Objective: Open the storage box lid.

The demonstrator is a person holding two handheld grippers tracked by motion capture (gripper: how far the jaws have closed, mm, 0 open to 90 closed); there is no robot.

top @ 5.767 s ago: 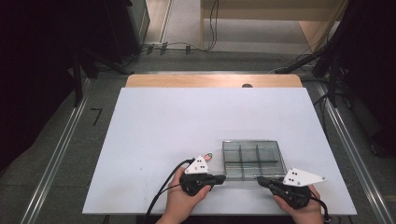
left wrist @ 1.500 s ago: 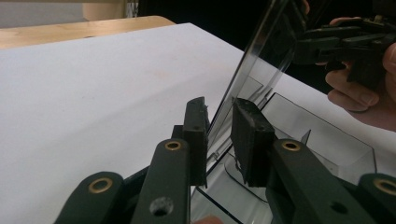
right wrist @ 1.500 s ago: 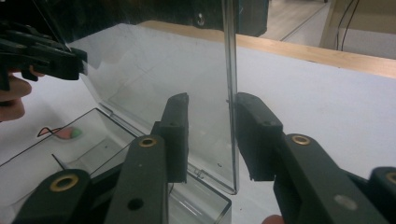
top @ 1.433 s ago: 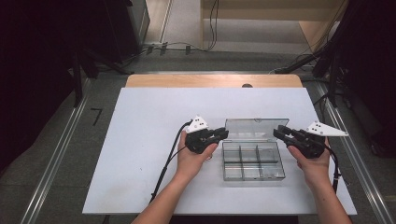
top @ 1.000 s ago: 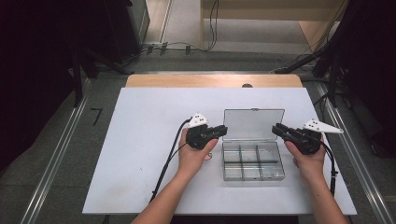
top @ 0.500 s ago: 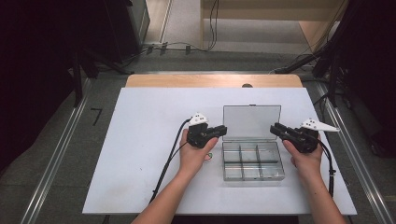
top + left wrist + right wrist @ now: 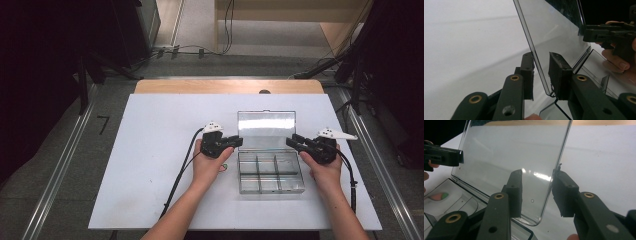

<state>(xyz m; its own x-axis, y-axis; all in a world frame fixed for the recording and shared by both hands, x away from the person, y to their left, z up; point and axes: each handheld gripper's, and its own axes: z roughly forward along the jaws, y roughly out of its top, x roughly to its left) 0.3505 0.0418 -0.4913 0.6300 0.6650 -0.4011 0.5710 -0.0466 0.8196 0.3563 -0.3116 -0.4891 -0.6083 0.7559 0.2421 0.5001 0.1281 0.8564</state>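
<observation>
A: The clear plastic compartment box (image 7: 270, 172) sits right of centre; its hinged transparent lid (image 7: 266, 123) stands raised.

B: The left gripper (image 7: 541, 72) and right gripper (image 7: 537, 192) have just been opening, jaws apart around the lid's edges; each should back off sideways, not nudging it.

Both forearms reach in from the near edge, each hand gripping a hand-held gripper, jaws turned inward toward one another. The left hand-held gripper (image 7: 235, 142) sits level, its jaws having just been opening, pads (image 7: 559, 72) now slack with a gap between them. The right hand-held gripper (image 7: 295, 142) mirrors it, its jaws likewise just opening, pads (image 7: 515, 192) standing apart.
</observation>
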